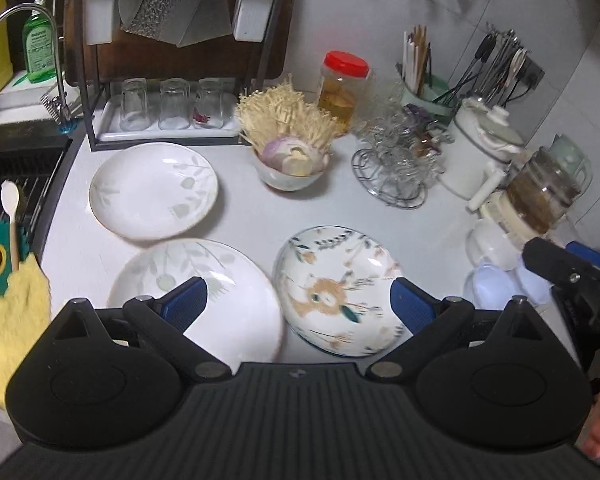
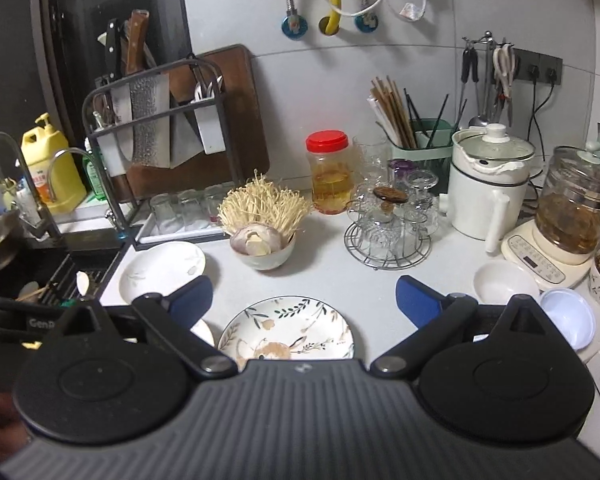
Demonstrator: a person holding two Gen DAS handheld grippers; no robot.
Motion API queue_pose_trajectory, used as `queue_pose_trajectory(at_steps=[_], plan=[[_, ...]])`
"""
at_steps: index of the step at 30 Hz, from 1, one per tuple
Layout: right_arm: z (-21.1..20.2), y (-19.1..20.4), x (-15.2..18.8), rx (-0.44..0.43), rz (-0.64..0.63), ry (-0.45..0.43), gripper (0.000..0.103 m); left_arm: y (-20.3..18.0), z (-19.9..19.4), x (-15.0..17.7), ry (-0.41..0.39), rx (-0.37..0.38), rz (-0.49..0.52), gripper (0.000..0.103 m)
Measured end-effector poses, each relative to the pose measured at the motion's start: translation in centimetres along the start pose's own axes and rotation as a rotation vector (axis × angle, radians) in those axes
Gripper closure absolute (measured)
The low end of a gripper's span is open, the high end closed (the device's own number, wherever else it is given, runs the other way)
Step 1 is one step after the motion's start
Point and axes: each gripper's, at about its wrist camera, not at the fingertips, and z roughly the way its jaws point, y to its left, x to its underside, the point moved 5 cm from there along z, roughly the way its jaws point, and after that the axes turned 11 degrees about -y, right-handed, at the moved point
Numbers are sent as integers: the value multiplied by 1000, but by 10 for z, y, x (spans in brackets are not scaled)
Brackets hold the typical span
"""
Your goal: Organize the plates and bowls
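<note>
Two white leaf-pattern plates lie on the white counter: a far one [image 1: 153,191] [image 2: 162,269] and a near one [image 1: 216,300]. A floral plate [image 1: 336,288] [image 2: 288,330] lies to their right. My left gripper [image 1: 298,304] is open and empty, hovering above the near white plate and the floral plate. My right gripper [image 2: 304,300] is open and empty above the floral plate. A small white bowl [image 2: 500,282] and a pale plastic lid [image 2: 568,318] sit at the right. A bowl of mushrooms and onion [image 1: 290,160] [image 2: 262,246] stands further back.
A sink with a rack [image 1: 16,184] lies to the left. A black dish rack with glasses [image 1: 168,108] stands behind the plates. A red-lidded jar [image 2: 327,178], a wire glass stand [image 2: 388,236], a white kettle [image 2: 484,192] and a glass pot [image 2: 572,208] crowd the back right.
</note>
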Motion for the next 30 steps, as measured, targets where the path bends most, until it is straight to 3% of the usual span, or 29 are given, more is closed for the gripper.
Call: queue_pose_trajectory(at_steps=[5, 13, 20, 23, 27, 30], plan=[[27, 18, 11, 9, 27, 50, 4, 32, 25, 0, 36, 6, 16, 3], [63, 54, 42, 26, 6, 186, 20, 90, 46, 3, 87, -17, 53, 3], [76, 90, 70, -20, 3, 300, 30, 134, 59, 15, 133, -20, 50, 3], [82, 100, 80, -48, 33, 347, 39, 149, 69, 24, 172, -26, 53, 4], [95, 109, 94, -39, 57, 391, 40, 166, 81, 32, 214, -3, 15, 5], [103, 114, 110, -42, 86, 441, 53, 171, 89, 35, 235, 9, 34, 5]])
